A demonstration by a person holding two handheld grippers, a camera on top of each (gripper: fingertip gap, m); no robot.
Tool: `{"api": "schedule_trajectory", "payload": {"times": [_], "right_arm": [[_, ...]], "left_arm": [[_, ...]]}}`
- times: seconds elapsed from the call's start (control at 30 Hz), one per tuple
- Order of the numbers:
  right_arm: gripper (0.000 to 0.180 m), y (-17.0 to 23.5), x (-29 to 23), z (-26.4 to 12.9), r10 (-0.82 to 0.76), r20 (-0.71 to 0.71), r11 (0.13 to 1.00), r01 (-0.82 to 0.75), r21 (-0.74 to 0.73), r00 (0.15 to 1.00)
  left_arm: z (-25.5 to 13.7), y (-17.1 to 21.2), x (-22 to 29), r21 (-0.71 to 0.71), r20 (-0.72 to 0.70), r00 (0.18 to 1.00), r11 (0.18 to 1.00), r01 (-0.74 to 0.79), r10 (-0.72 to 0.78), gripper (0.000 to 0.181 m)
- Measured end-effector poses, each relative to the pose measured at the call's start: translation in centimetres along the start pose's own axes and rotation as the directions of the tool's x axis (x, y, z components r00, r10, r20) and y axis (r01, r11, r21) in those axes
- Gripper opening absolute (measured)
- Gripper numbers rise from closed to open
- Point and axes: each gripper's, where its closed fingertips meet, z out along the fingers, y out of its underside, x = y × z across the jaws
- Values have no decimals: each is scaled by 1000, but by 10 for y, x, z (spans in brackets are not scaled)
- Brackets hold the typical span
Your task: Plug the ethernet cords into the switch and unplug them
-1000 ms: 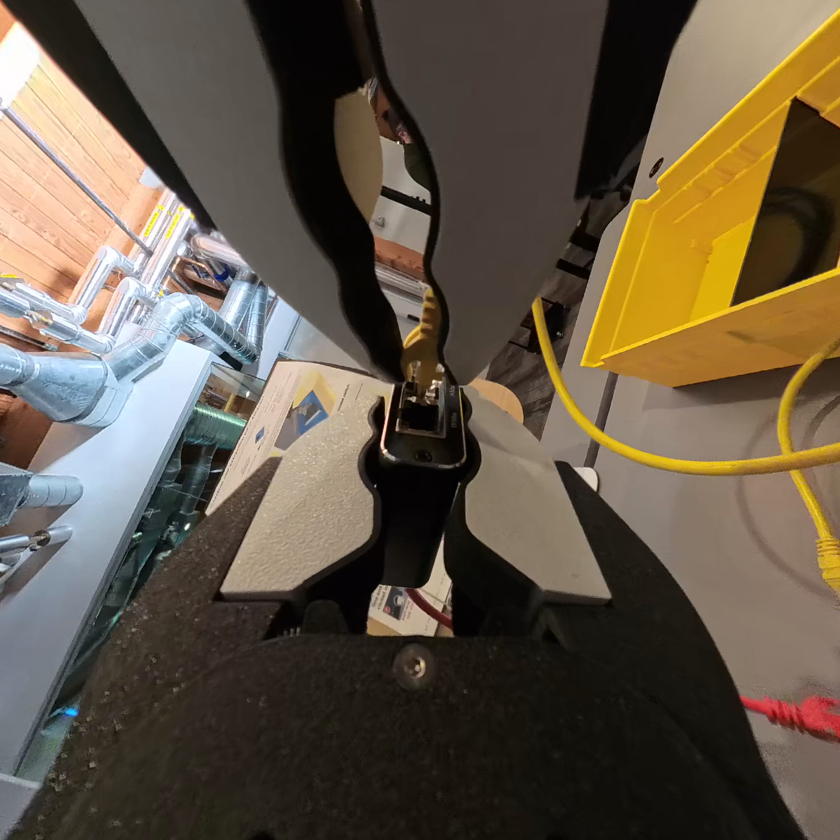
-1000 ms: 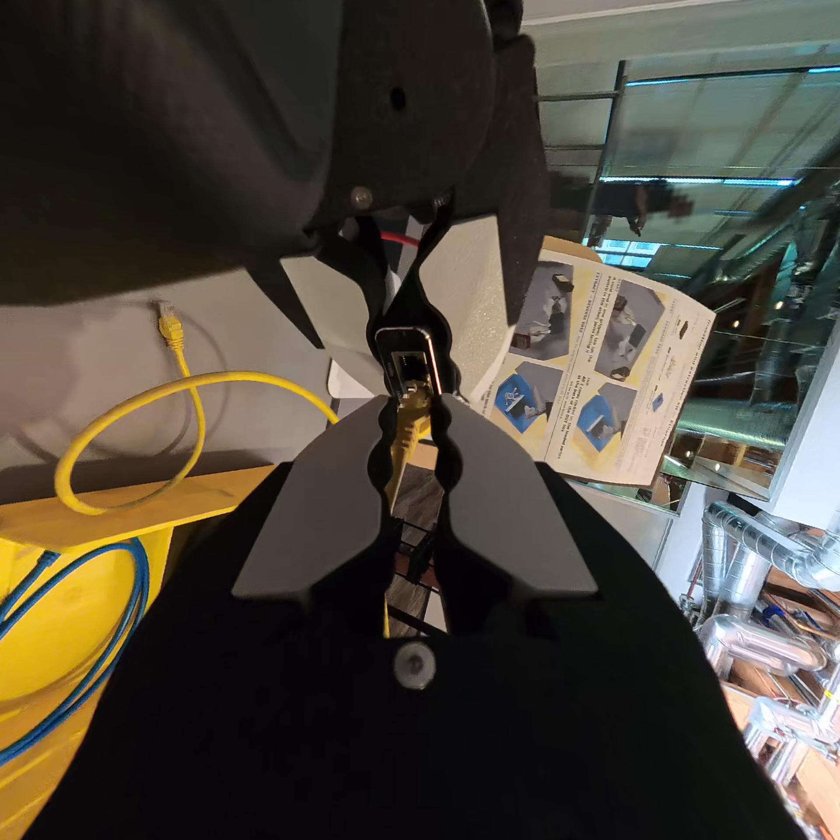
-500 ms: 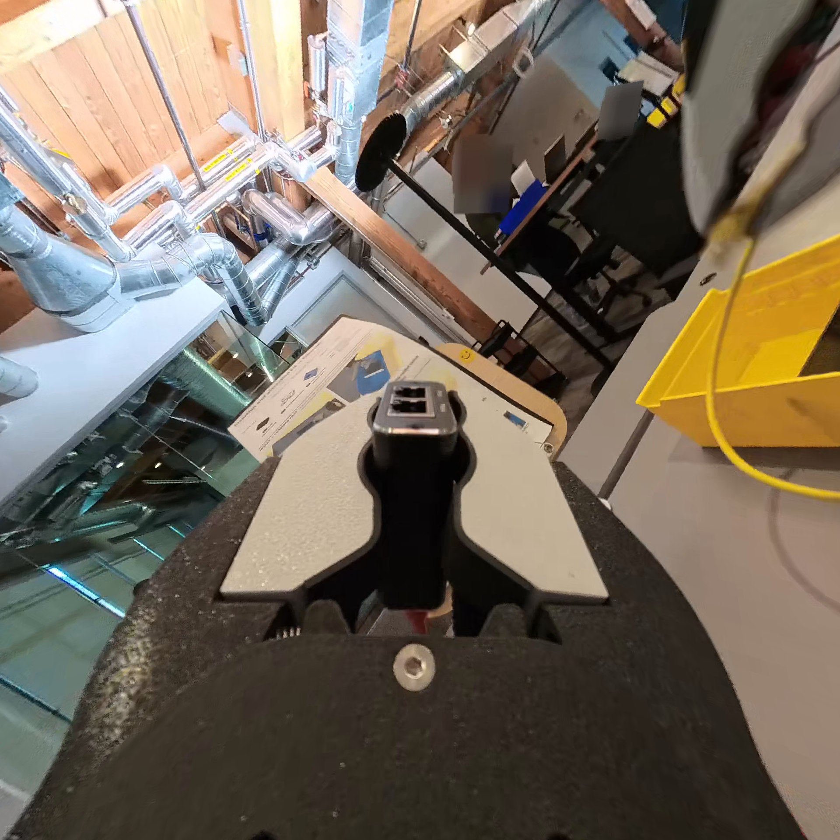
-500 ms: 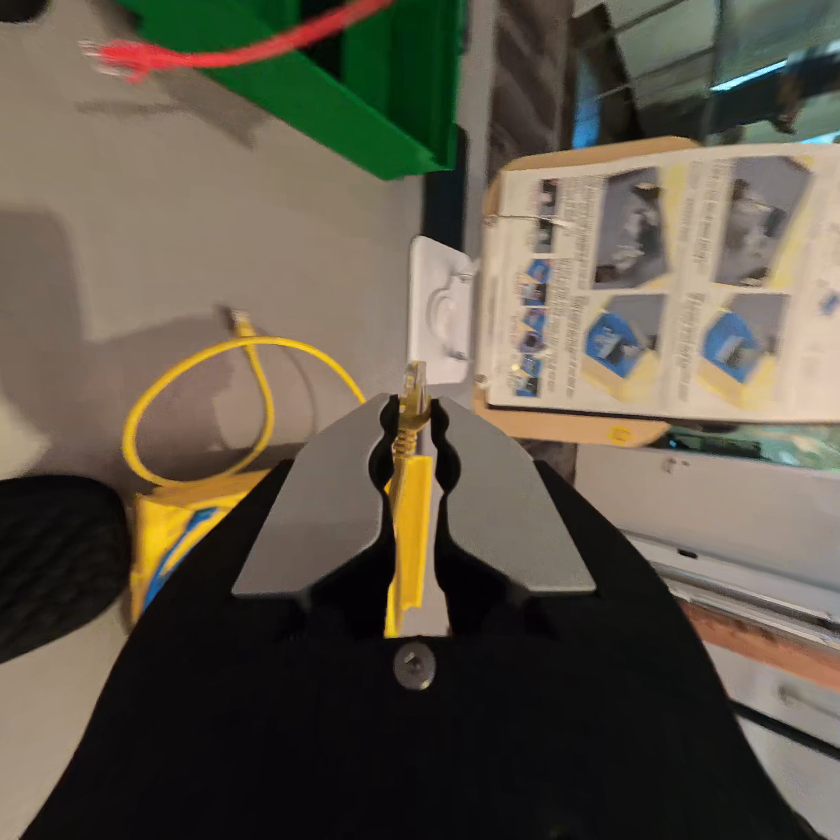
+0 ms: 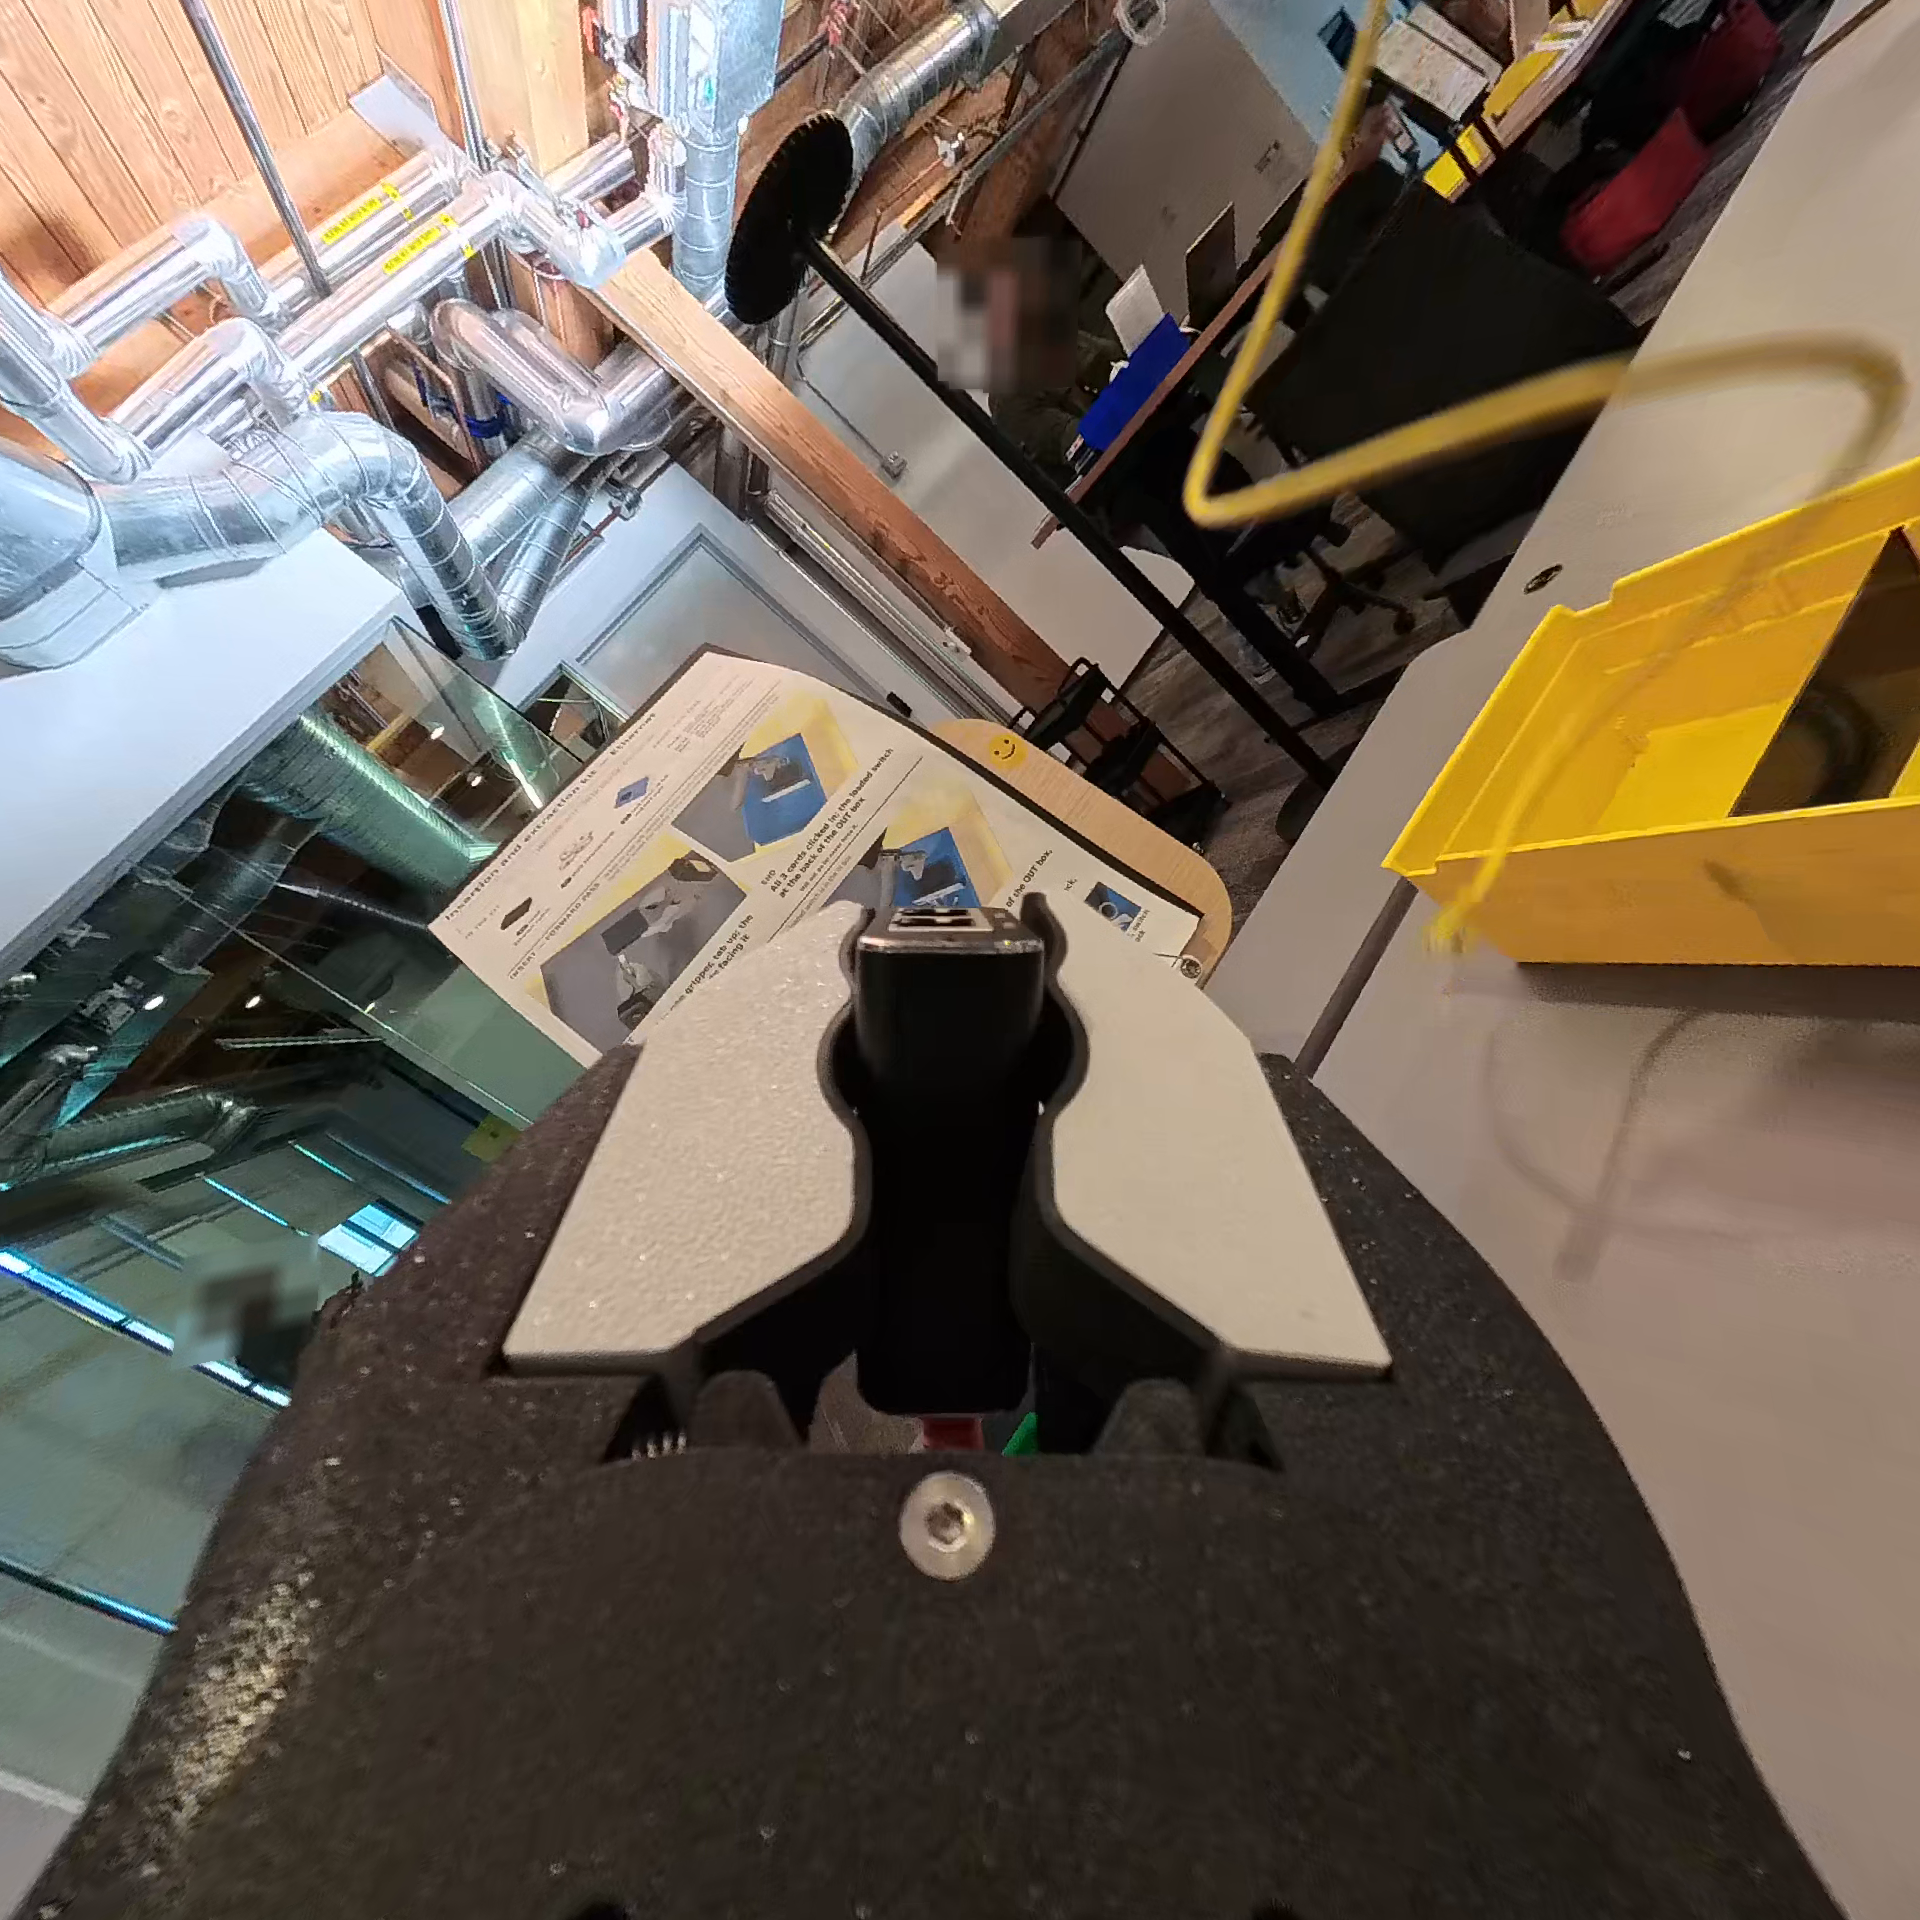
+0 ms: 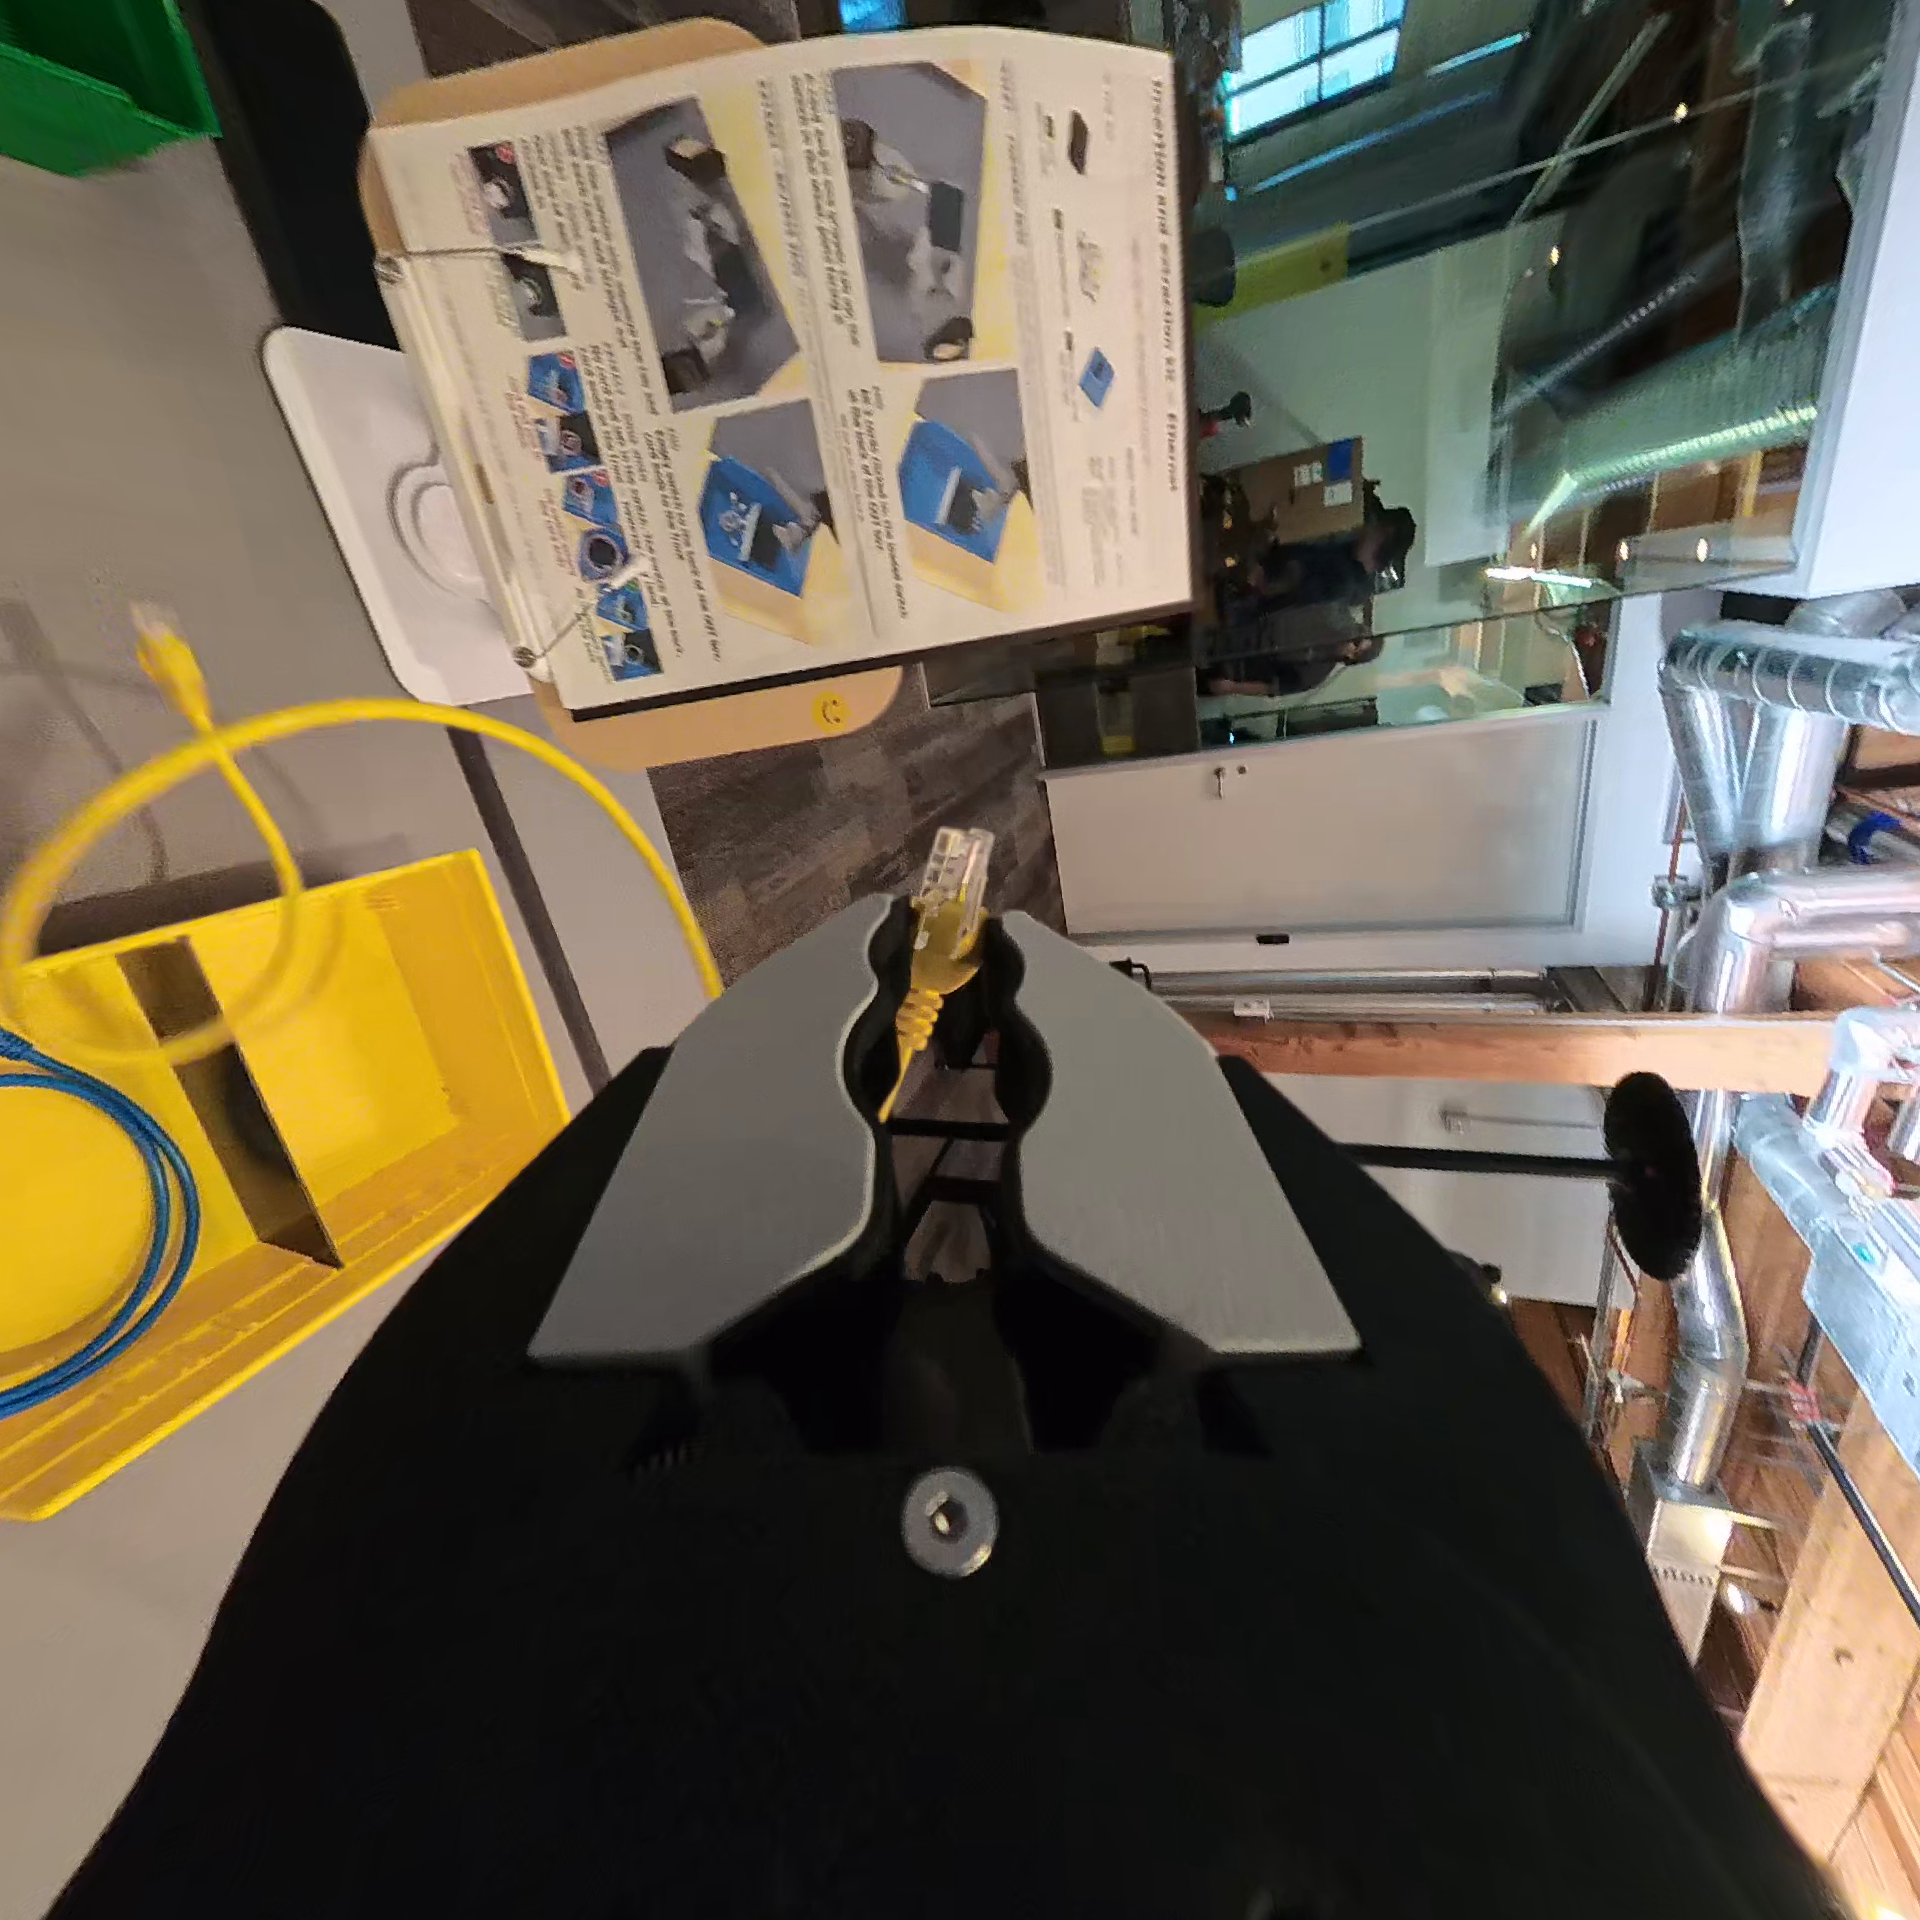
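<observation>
Left gripper [image 5: 948, 940]: fingers pressed against both sides of a small black ethernet switch [image 5: 945, 1143], which stands lengthwise between them with its port end facing forward, away from the camera. The ports carry no plug. A red item shows just below the rear end of the switch; its nature cannot be determined.

Right gripper [image 6: 943, 930]: pinched on the yellow boot of the yellow ethernet cord [image 6: 343, 727], with the clear plug [image 6: 956, 868] projecting forward past the fingertips into open air. The plug touches nothing.

Beyond the right gripper, the cord runs back in a wide loop hanging over the yellow bin [image 6: 395, 1049]; its far plug end hangs near the grey table [image 6: 104, 468]. In the left wrist view the same cord loops in the air, blurred, above the bin. A blue cable [image 6: 156, 1226] lies coiled inside the bin.

Farther off, a printed instruction sheet [image 6: 831, 343] on a clipboard stands at the table edge, beside a white pad. A green bin [image 6: 94, 94] sits at the far corner. Silver ducts and wooden beams occupy the background.
</observation>
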Motion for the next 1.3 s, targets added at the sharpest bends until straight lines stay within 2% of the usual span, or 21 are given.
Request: {"api": "schedule_trajectory", "payload": {"times": [0.17,0.57,0.73,0.83,1.03,1.3], "right_arm": [[15,14,10,-7,21,-13,999,-21,-39,1000],[14,89,-24,5,71,28,983,-66,-169,997],[14,87,-18,-4,90,11,986,-87,-139,996],[14,79,-27,-6,107,51,989,-101,-110,993],[15,76,-95,7,117,212,992,-102,-81,970],[15,97,-228,36,168,451,986,-145,-85,876]], "left_arm": [[0,-2,2,0,-6,1000,1000,-1,1,26],[5,-1,12,-15,-42,999,1000,-11,11,26],[8,-1,17,-25,-54,998,999,-21,19,26],[10,-1,21,-31,-64,998,999,-32,30,26],[11,-4,27,-27,-82,996,999,-45,42,26],[11,-3,28,-32,-88,995,999,-42,39,26]]}}
